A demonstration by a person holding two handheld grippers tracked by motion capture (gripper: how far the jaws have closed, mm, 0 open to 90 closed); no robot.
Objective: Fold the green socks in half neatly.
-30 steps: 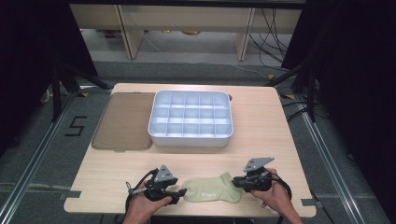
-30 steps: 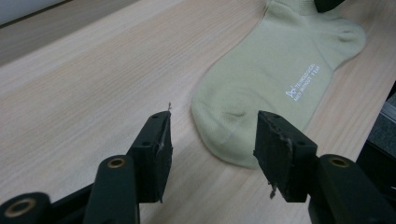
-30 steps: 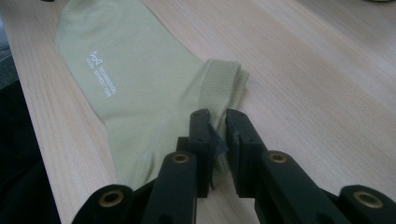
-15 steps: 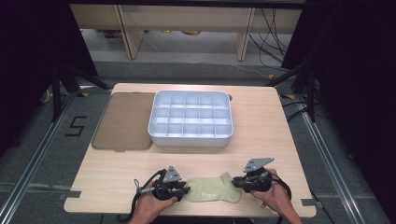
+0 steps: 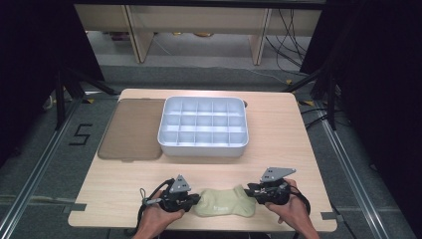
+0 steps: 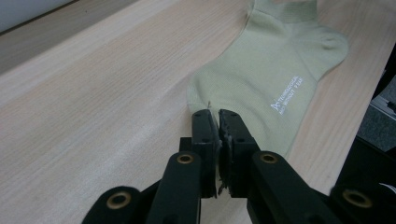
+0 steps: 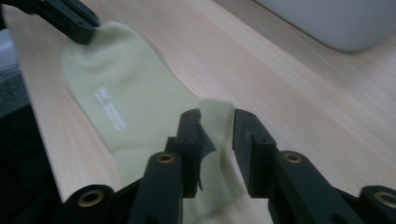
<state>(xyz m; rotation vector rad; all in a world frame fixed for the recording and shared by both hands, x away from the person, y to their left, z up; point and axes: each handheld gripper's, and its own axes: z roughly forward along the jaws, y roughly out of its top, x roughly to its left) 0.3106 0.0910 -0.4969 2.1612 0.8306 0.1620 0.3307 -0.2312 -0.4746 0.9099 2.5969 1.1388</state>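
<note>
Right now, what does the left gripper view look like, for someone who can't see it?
The left gripper has its two black jaws shut on the near edge of a pale green sock. The sock lies flat on a light wooden table, white lettering near one side.

The person's forearms run off the bottom edge of the high view.

The sock: its left end sits under the left gripper, its right end under the right gripper.

Left gripper view: toe edge lost between the pressed-together jaws; cuff cut by the top edge. White lettering on the sock too small to read.

Right gripper view: soft, blurred; sock fabric folds up between the parted jaws, contact with the pads can't be made out. Grey tray cut by the top edge.
</note>
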